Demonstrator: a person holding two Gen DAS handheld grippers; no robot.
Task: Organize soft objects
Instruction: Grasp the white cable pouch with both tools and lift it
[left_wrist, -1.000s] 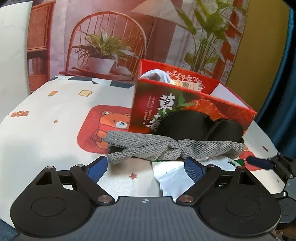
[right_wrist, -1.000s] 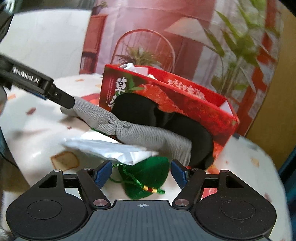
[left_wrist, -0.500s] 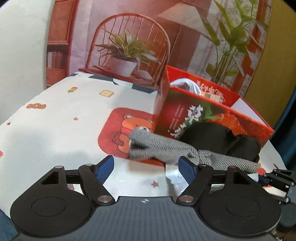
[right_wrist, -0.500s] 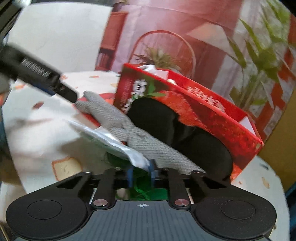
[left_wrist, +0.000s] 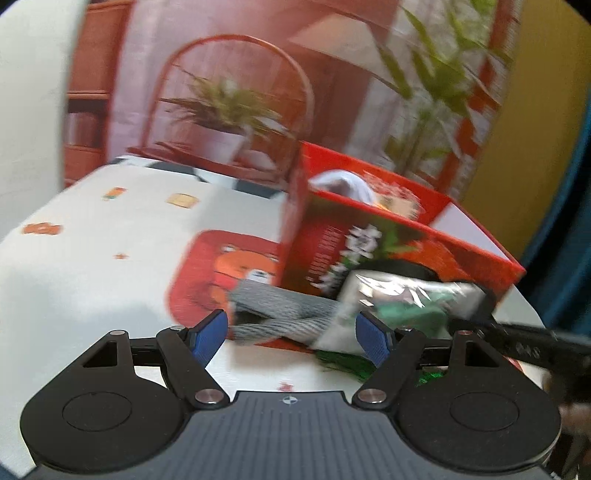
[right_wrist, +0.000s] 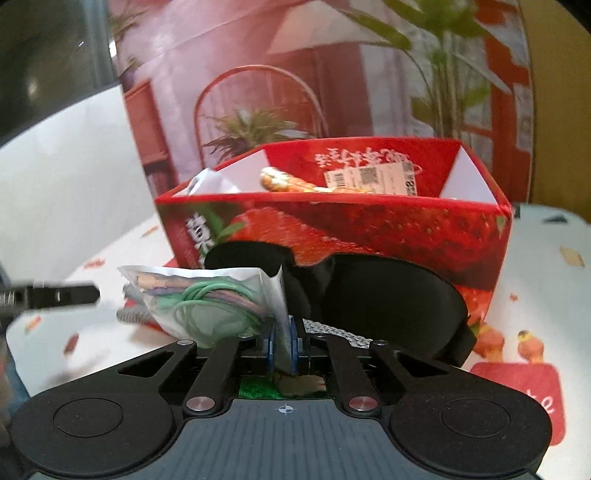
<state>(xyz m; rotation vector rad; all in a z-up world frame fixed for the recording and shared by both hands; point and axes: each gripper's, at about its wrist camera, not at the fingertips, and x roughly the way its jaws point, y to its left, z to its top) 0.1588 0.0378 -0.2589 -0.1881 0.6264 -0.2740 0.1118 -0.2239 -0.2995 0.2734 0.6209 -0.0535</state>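
Well, the right hand-held gripper (right_wrist: 282, 347) was clenched on the edge of a clear plastic packet (right_wrist: 207, 299) of coloured hair ties, its blue pads pinching the packet's right margin and holding it up off the counter (right_wrist: 535, 280). That packet hung just in front of the red strawberry box (right_wrist: 369, 221), at the box's left front corner. A black eye mask (right_wrist: 388, 295) leaned against the box's front wall, touching it, and a grey knit band (left_wrist: 280, 317) lay beneath the packet along the box's base. Under the right fingers a patch of green pouch (right_wrist: 258, 389) peeked out.

Over on the other side, the left hand-held gripper (left_wrist: 291, 336) stood released, jaws wide, nothing between the pads, hovering above the counter with the grey band just beyond its fingertips. Left of the box the patterned cloth ran bare out to the counter's far edge, giving plenty of room. The box top was open, with white fabric (left_wrist: 343, 184) and other items showing over its rim. To the right, the counter beside the box also lay free.
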